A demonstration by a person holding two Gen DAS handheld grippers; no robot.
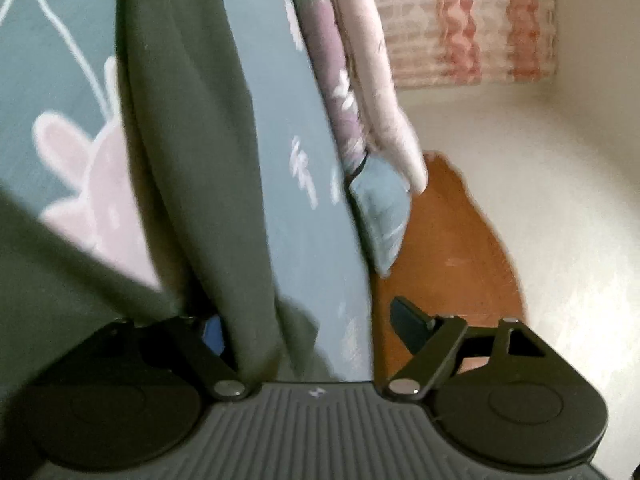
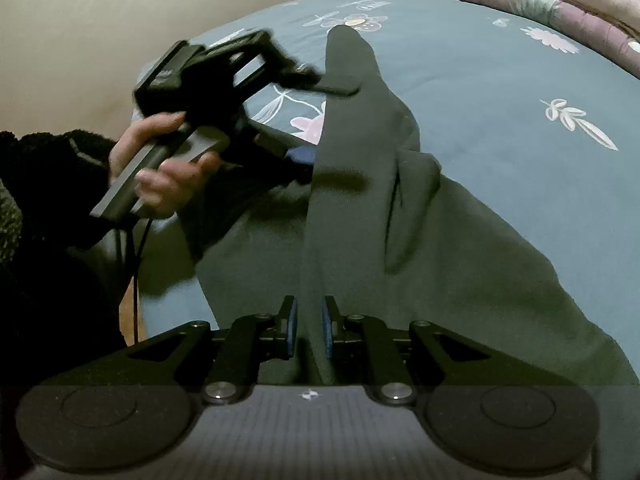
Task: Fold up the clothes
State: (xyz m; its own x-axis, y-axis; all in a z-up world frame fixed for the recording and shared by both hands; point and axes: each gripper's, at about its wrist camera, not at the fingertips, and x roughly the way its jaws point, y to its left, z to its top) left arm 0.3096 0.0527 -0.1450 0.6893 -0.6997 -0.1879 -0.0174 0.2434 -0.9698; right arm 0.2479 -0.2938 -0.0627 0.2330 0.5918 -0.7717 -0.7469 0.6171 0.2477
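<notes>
On the left, a hand (image 2: 160, 168) in a dark fuzzy sleeve (image 2: 44, 184) holds the left tool (image 2: 316, 124), its two black fingers spread wide apart. A dark green garment (image 2: 360, 208) of soft, matte knit passes between them: a blue pad on the lower finger sits at the cloth's edge, while the upper finger lies across a raised fold. Whether either presses the cloth cannot be told. In the left wrist view the same tool (image 1: 312, 324) stands open, a long fold of the garment (image 1: 192, 152) hanging between the fingers against the left one.

The garment lies spread on a bed (image 2: 500, 128), covered by a smooth blue-grey sheet printed with pale flowers and leaves.

In the middle foreground, the right tool (image 2: 309, 332) is closed narrowly, its blue pads pinching a ridge of the green cloth.

At upper right, a padded purple floral quilt (image 2: 520, 4) edges the bed.
</notes>
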